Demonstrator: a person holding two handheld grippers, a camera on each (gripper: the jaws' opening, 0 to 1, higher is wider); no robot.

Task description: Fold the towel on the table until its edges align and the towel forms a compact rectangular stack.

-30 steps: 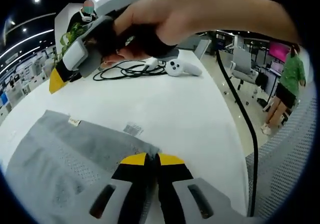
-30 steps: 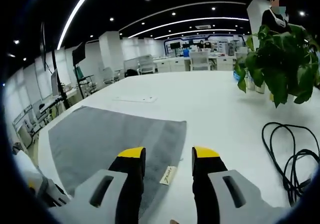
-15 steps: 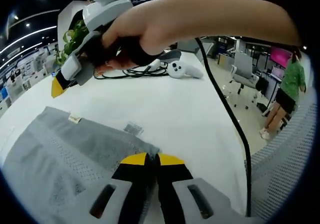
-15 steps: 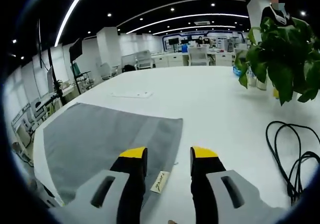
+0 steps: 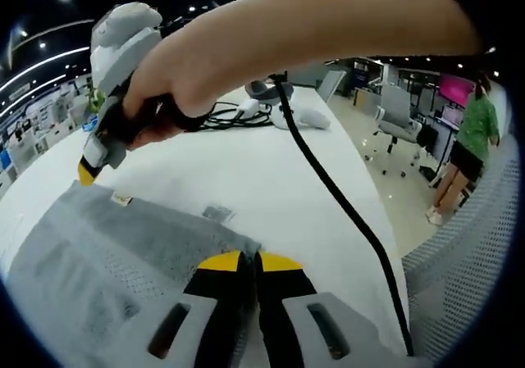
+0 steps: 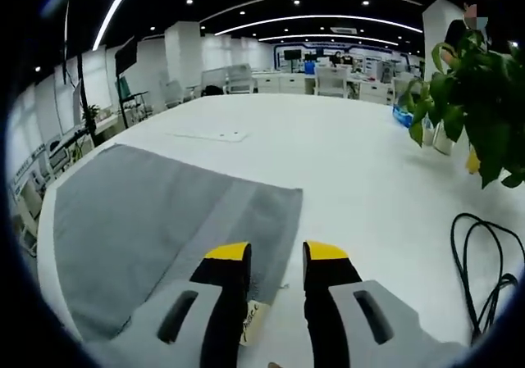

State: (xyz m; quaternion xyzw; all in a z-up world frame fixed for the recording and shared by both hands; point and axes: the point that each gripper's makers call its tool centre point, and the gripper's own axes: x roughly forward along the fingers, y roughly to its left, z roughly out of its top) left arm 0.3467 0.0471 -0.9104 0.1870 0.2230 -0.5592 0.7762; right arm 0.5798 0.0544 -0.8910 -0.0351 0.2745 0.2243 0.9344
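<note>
A grey towel (image 5: 98, 253) lies flat on the white table (image 5: 271, 179). In the left gripper view my left gripper (image 5: 250, 257) has its yellow-tipped jaws pressed together on the towel's near corner. A hand brings my right gripper (image 5: 87, 171) down from the top left, its yellow tip just above the far corner beside the small tag (image 5: 121, 198). In the right gripper view the right gripper (image 6: 276, 253) is open and straddles the edge of the towel (image 6: 156, 220) at that corner. The tag (image 6: 248, 323) lies between its jaws.
A black cable (image 5: 344, 212) trails from the right gripper across the table. Coiled black cables (image 5: 234, 114) and a white controller (image 5: 299, 118) lie at the far end. A potted plant (image 6: 484, 89) and a cable loop (image 6: 484, 278) sit right of the towel. A person (image 5: 476, 130) stands beyond the table's edge.
My right gripper has come down and forward over the towel's tagged corner, and its jaws stand a little closer together. My left gripper has stayed shut on its corner.
</note>
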